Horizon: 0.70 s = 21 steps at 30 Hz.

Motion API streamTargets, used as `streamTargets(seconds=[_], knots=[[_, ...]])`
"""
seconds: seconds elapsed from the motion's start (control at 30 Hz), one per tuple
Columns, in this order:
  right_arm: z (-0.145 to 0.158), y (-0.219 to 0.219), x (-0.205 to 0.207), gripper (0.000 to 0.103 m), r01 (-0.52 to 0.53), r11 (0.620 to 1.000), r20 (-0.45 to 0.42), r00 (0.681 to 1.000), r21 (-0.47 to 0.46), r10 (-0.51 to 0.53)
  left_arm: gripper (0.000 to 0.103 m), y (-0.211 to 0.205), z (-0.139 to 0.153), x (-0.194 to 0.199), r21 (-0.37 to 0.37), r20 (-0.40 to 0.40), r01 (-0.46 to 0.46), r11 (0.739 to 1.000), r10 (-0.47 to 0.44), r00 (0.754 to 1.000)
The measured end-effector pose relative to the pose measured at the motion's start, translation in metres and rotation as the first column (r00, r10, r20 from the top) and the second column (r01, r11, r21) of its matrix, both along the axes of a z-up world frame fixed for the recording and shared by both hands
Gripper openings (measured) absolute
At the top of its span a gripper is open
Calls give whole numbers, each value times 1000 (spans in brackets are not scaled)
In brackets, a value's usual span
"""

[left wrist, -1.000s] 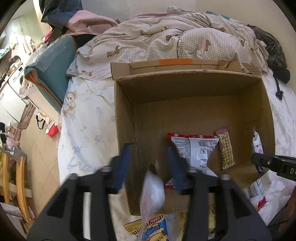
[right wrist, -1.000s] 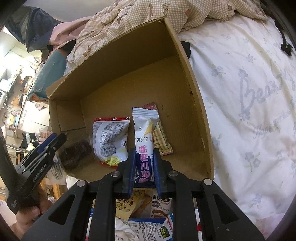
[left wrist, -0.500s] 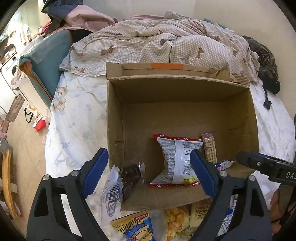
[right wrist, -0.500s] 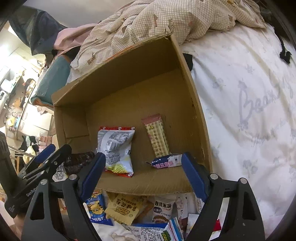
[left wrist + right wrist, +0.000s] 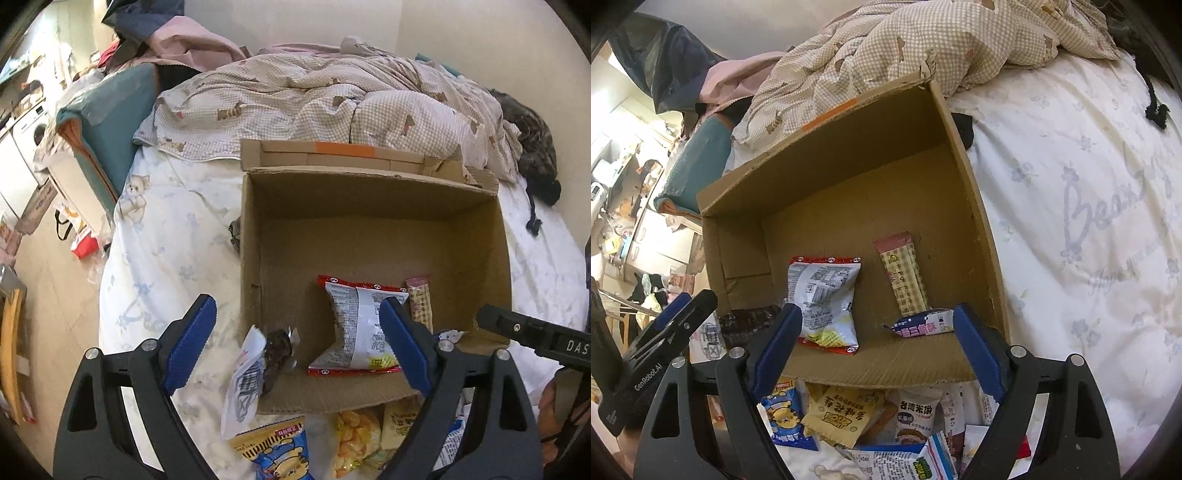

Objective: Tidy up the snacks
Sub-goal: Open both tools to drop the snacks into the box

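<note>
While both claws are held wide open and empty at the near edge of the cardboard box (image 5: 369, 229), nothing is gripped. Just ahead of the left claw (image 5: 295, 343), toward its left finger, a dark snack in a clear wrapper (image 5: 275, 350) is seen draped over the box's near left corner, half in and half out; it would probably be light and crinkly, and is best pinched at its flat sealed end. Straight ahead between that claw's fingers, toward the right one, a silver packet with red edges (image 5: 360, 328) lies flat on the box floor. Ahead of the right claw (image 5: 877, 347), a checked bar (image 5: 905, 277) lies beyond a small pink and blue packet (image 5: 923, 325) that rests just inside its right finger. Below both claws, loose snack packets (image 5: 842, 413) are piled on the bedsheet (image 5: 1089, 221), outside the box. These are judged soft, puffy and slippery, so an edge seam is to be preferred over the middle.
</note>
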State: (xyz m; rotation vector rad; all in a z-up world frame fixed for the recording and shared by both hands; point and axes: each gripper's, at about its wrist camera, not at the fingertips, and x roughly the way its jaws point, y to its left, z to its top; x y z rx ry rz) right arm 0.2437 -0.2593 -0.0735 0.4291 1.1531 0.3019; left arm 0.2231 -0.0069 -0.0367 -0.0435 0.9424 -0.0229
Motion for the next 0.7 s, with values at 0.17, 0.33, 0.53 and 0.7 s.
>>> streamTargets(seconds=[0.17, 0.33, 0.53, 0.7], knots=[[11, -1, -10, 86, 2, 1000, 30, 1000, 7, -2, 88, 11, 9, -10, -66, -12, -4, 998, 3, 1000], [22, -3, -26, 86, -1, 1000, 53, 999, 5, 0, 93, 23, 25, -27, -69, 37, -24, 997, 27, 999], [30, -9, -47, 86, 7, 1000, 72, 997, 6, -8, 102, 31, 31, -51, -69, 50, -32, 997, 35, 998], [27, -9, -65, 86, 14, 1000, 55, 998, 13, -15, 102, 31, 26, -68, -62, 18, -23, 998, 25, 1000]])
